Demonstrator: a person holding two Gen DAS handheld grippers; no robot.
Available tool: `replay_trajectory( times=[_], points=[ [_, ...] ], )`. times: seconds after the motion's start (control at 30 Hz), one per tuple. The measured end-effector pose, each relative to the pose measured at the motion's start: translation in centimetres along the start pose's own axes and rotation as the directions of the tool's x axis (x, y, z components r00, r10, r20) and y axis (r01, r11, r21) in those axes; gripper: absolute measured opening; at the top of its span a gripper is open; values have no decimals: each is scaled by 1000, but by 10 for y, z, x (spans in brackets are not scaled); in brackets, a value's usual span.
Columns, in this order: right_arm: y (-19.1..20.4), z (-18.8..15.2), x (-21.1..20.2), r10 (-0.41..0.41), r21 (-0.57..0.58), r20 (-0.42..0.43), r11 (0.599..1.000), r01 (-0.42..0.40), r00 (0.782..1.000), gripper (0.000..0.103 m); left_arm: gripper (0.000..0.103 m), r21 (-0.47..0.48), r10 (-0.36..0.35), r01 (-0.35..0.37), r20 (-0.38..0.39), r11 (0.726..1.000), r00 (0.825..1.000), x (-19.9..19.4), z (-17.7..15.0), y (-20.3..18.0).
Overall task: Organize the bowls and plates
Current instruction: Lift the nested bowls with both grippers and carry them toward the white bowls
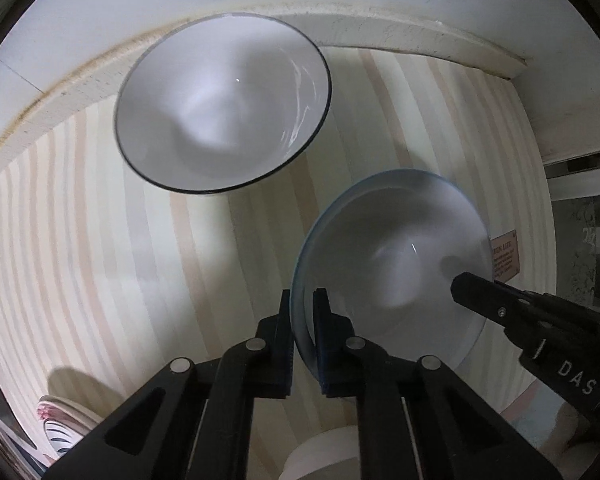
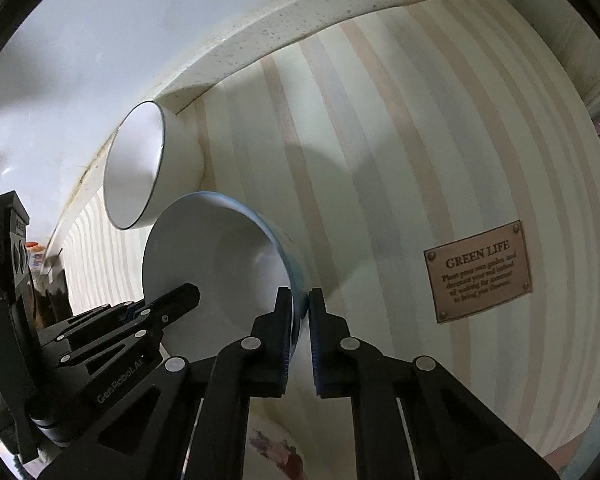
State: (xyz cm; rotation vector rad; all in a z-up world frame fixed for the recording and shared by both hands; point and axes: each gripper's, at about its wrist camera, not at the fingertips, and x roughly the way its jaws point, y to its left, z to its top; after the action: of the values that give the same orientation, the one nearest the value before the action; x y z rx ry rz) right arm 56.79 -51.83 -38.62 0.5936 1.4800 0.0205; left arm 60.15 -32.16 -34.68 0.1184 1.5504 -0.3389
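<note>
A white bowl with a blue rim (image 1: 396, 248) is held above the striped tablecloth by both grippers. My left gripper (image 1: 303, 300) is shut on its near-left rim. My right gripper (image 2: 300, 300) is shut on the same bowl's (image 2: 212, 248) opposite rim, and shows in the left wrist view (image 1: 472, 286) at the bowl's right edge. A second white bowl with a thin black rim (image 1: 224, 104) stands on the cloth at the back near the wall ledge; it also shows in the right wrist view (image 2: 140, 172).
A striped tablecloth (image 1: 100, 240) covers the table. A raised cream ledge (image 1: 400, 28) runs along the wall. A floral plate (image 1: 60, 420) lies at the near left. A white dish (image 1: 324, 456) sits under my left gripper. A brown "GREEN LIFE" label (image 2: 480, 272) is on the cloth.
</note>
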Motion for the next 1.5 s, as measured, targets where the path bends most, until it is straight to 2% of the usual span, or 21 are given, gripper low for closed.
replay_trajectory(
  times=[0.3,0.5,0.67,0.87,1.07,1.5],
  points=[
    [20,-20,-40,-3,-78,31,997,6,1000,10,7,2,-13,13,54,1000,998,-52,-24,3],
    [36,-55,-74,16,-122,51,993,-10,999,10,7,26,-12,10,102,1000,995,-89,-56,1],
    [40,-89,-95,37,-129,60,991,-29,998,10,7,43,-11,5,119,999,993,-103,-80,0],
    [40,-126,-104,47,-129,51,991,-40,998,10,8,53,-17,12,104,999,994,-100,-108,-2],
    [34,-147,-90,44,-120,15,992,-42,999,10,8,53,-24,21,63,998,998,-86,-126,0],
    [16,-159,-47,14,-93,-73,995,-20,997,10,8,82,20,-18,-17,997,1000,-47,-133,-8]
  ],
)
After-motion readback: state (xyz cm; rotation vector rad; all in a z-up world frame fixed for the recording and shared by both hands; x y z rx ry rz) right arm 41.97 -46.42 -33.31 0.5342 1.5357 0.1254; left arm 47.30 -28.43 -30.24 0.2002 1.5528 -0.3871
